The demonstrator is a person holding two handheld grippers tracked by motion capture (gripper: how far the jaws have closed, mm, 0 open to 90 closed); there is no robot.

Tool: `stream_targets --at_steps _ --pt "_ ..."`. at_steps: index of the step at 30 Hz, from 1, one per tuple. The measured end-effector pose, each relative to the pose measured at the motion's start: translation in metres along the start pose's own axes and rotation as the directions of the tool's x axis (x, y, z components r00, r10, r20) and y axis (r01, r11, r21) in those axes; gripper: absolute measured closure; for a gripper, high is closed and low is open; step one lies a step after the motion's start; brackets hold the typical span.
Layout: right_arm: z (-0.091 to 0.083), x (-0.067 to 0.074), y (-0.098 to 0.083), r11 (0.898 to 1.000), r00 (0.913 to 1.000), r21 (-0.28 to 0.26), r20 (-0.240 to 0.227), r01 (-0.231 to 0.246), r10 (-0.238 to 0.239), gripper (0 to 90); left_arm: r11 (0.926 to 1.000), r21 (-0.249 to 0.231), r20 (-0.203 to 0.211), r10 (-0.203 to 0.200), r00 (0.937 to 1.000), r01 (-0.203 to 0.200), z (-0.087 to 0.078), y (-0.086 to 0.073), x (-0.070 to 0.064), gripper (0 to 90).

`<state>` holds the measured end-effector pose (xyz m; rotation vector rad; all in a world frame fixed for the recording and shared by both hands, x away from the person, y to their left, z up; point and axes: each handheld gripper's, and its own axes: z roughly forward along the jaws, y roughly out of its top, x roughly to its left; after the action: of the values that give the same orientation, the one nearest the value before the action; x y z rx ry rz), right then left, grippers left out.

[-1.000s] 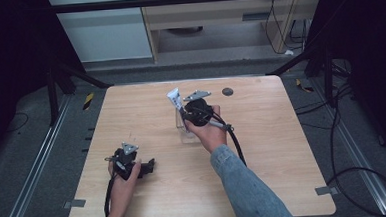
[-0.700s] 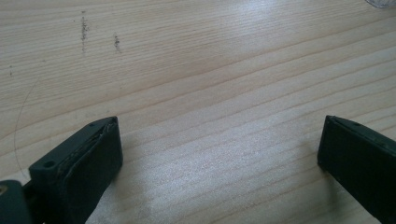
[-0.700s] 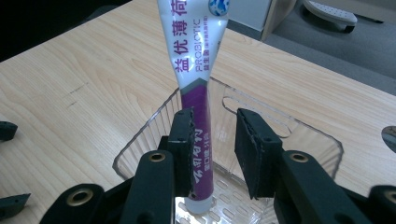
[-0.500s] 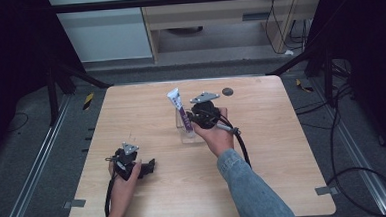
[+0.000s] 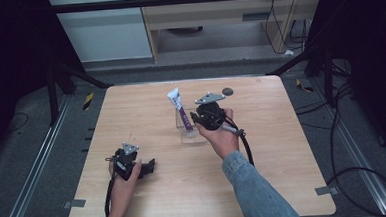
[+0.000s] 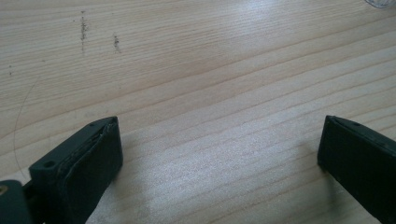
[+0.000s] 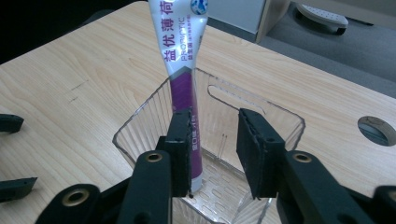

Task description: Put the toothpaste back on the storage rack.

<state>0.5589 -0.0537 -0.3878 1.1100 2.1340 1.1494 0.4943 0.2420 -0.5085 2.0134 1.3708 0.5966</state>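
Observation:
A purple-and-white toothpaste tube (image 5: 182, 114) (image 7: 183, 70) stands leaning in a clear plastic container (image 5: 200, 137) (image 7: 280, 114) at the table's middle. My right gripper (image 5: 195, 120) (image 7: 215, 122) reaches into the container from the right. Its jaws have just been opening: the tube rests beside the left pad and a gap separates it from the right pad. My left gripper (image 5: 150, 166) (image 6: 219, 135) lies on the wood near the front left, jaws wide open on bare table.
A dark round hole (image 5: 227, 91) (image 7: 376, 128) sits in the tabletop (image 5: 284, 174) behind the right hand. The right gripper's cable (image 5: 245, 146) trails along the forearm. Dark frame posts and floor surround the table.
The right hand has drawn back to the right while the tube stays leaning in the container. The left hand has kept still.

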Motion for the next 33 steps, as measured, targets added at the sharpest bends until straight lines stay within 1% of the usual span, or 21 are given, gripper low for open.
stream_targets --at_steps 4,6,7,9,14,16,21,24,26,28,30,33 --pt "-0.003 -0.003 -0.002 1.000 1.0000 -0.002 0.000 -0.010 0.010 61.7 1.0000 0.000 0.000 0.000 1.0000 0.000 0.000 0.000 0.000 0.0" --pt "-0.005 -0.003 -0.002 1.000 1.0000 -0.003 0.007 0.004 -0.004 61.5 1.0000 0.000 0.000 0.000 1.0000 0.000 0.000 0.000 0.000 0.0" --pt "-0.006 -0.003 -0.002 1.000 1.0000 -0.004 0.008 0.004 -0.004 60.8 1.0000 0.000 0.000 0.000 1.0000 0.000 0.000 0.000 0.000 0.0" --pt "-0.007 -0.005 -0.003 1.000 0.9999 -0.012 0.001 -0.010 0.010 58.3 1.0000 0.000 0.000 0.000 1.0000 0.000 0.000 0.000 0.000 0.0" --pt "-0.011 -0.005 -0.002 1.000 0.9998 -0.017 -0.019 -0.010 0.009 51.6 1.0000 0.000 0.001 0.001 1.0000 -0.001 0.000 0.000 0.000 0.0" --pt "-0.013 -0.005 -0.003 1.000 0.9995 -0.019 -0.029 -0.012 0.011 48.1 1.0000 0.000 0.001 0.001 1.0000 -0.001 0.000 0.000 0.000 0.0" --pt "-0.017 -0.007 -0.004 1.000 0.9995 -0.024 -0.030 -0.003 0.003 36.3 1.0000 -0.001 0.001 0.001 1.0000 -0.001 0.000 0.000 0.000 0.0" --pt "-0.018 -0.008 -0.005 1.000 0.9992 -0.016 -0.040 -0.002 0.001 30.3 1.0000 -0.001 0.001 0.001 1.0000 -0.001 0.000 0.000 0.000 0.0" --pt "-0.019 -0.008 -0.005 1.000 0.9984 -0.012 -0.057 -0.001 0.000 26.8 1.0000 -0.001 0.001 0.001 1.0000 -0.001 0.000 0.000 0.000 0.0" --pt "-0.020 -0.009 -0.007 1.000 0.9973 -0.007 -0.073 0.005 -0.006 24.3 1.0000 -0.001 0.001 0.001 1.0000 -0.001 0.000 0.000 0.000 0.0" --pt "-0.022 -0.009 -0.008 1.000 0.9973 -0.003 -0.072 0.013 -0.013 21.7 1.0000 -0.001 0.001 0.001 1.0000 -0.001 0.000 0.000 0.000 0.0" --pt "-0.026 -0.011 -0.008 1.000 0.9967 -0.025 -0.081 0.006 -0.008 18.1 1.0000 -0.001 0.001 0.001 1.0000 -0.001 0.000 0.000 0.000 0.0"
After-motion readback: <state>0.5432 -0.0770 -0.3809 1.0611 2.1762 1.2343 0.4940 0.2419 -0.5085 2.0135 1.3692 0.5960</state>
